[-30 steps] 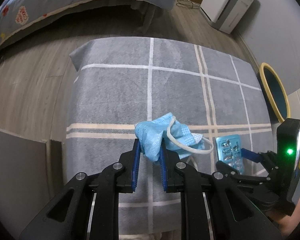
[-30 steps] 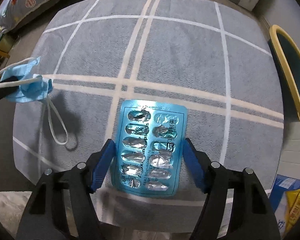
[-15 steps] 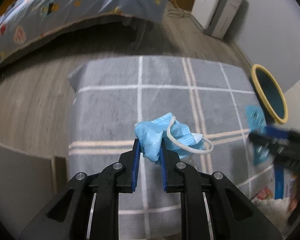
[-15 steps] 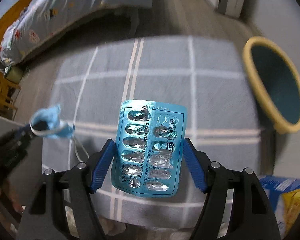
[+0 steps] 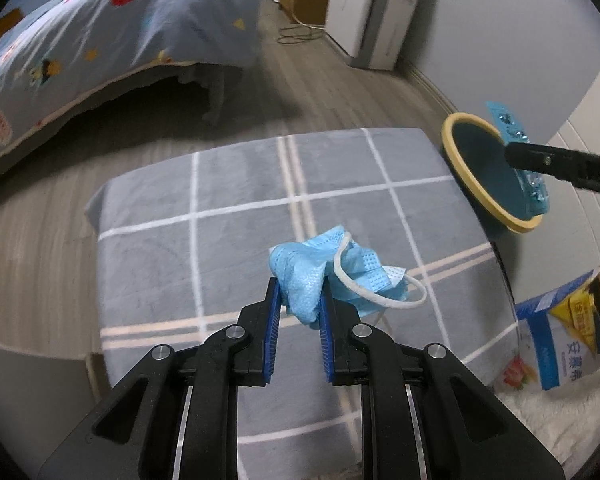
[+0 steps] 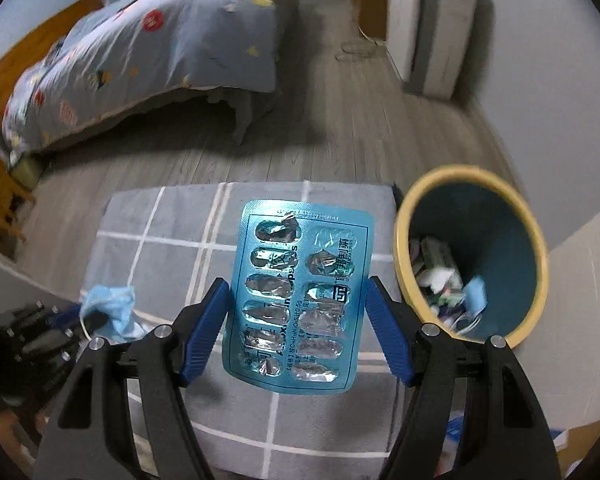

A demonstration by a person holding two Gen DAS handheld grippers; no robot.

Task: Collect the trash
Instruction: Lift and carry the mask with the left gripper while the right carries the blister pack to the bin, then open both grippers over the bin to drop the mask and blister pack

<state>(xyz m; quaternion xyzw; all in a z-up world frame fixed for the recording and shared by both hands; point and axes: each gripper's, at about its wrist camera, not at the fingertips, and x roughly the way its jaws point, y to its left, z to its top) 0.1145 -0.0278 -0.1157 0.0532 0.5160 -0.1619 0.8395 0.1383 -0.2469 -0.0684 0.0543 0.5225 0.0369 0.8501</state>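
Observation:
My left gripper is shut on a crumpled blue face mask with a white ear loop, held above the grey checked rug. My right gripper is shut on a blue empty pill blister pack, held upright in the air beside the yellow-rimmed teal trash bin, which has trash inside. In the left wrist view the blister pack and the right gripper's black finger sit over the bin. The mask shows at lower left in the right wrist view.
A bed with a blue patterned cover stands at the back left on the wood floor. A white appliance stands by the far wall. A blue and yellow package lies at the right of the rug.
Both grippers have risen. The right gripper has carried the blister pack away from the rug to the bin. The left gripper still holds the mask.

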